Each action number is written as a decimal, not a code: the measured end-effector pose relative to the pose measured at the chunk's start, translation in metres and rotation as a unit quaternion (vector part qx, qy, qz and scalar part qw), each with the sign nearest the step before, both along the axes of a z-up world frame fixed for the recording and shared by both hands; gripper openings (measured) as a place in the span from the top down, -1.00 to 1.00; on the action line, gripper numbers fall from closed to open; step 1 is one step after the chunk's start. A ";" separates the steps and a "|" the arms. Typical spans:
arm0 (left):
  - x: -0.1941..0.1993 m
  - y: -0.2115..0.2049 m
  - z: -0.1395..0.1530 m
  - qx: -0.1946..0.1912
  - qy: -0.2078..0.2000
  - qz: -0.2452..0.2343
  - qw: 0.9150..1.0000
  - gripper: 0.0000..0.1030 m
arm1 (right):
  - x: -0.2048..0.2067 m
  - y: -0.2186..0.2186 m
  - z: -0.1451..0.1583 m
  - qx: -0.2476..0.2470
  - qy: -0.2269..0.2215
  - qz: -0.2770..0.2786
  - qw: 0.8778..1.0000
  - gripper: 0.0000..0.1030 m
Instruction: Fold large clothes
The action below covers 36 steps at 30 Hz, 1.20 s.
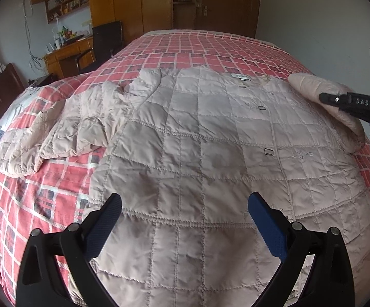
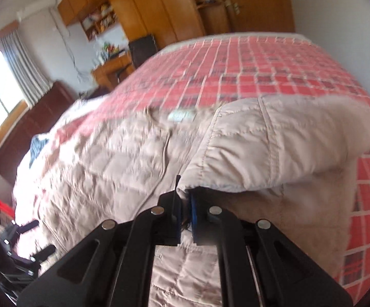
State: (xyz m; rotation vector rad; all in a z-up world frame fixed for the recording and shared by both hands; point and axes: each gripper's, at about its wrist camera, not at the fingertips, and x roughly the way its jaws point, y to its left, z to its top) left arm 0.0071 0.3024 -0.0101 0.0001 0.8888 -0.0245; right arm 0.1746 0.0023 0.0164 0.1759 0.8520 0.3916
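Spread across the red plaid bed (image 1: pixel 210 48), a beige quilted jacket (image 1: pixel 197 153) is lying soft, light and floppy, the right hand-held gripper (image 2: pixel 185 213) clamping its sleeve (image 2: pixel 274 148) edge while the left hand-held gripper (image 1: pixel 185 225) is hovering with fingers apart over the hem, a sensible hold.

Beige quilted jacket (image 1: pixel 197 140) spread flat on plaid bed (image 1: pixel 210 48); left hand-held gripper (image 1: pixel 185 204) spread wide above hem; right hand-held gripper (image 1: pixel 323 97) clamping sleeve (image 1: pixel 320 94)
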 end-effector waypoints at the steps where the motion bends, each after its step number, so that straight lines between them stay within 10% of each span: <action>1: 0.001 0.000 0.001 -0.001 0.000 0.000 1.000 -0.92 | 0.001 0.004 -0.007 -0.006 0.009 0.005 1.000 0.91; 7: 0.015 -0.007 0.008 -0.009 0.003 -0.007 1.000 -0.92 | 0.006 0.010 -0.042 -0.038 0.054 0.024 0.998 0.78; 12: 0.033 -0.023 0.016 -0.029 0.010 -0.031 0.999 -0.92 | -0.014 0.004 -0.035 -0.027 0.063 0.070 0.995 0.06; 15: 0.047 -0.034 0.022 -0.040 0.016 -0.047 0.998 -0.92 | -0.037 -0.010 -0.013 -0.025 0.042 0.073 0.996 0.05; 26: 0.132 -0.128 0.012 -0.161 0.077 -0.141 0.974 -0.86 | -0.036 -0.136 0.026 -0.049 -0.019 -0.205 0.977 0.02; 36: 0.178 -0.168 -0.024 -0.254 0.139 -0.145 0.946 0.66 | -0.042 -0.169 -0.001 0.008 0.001 -0.187 0.982 0.06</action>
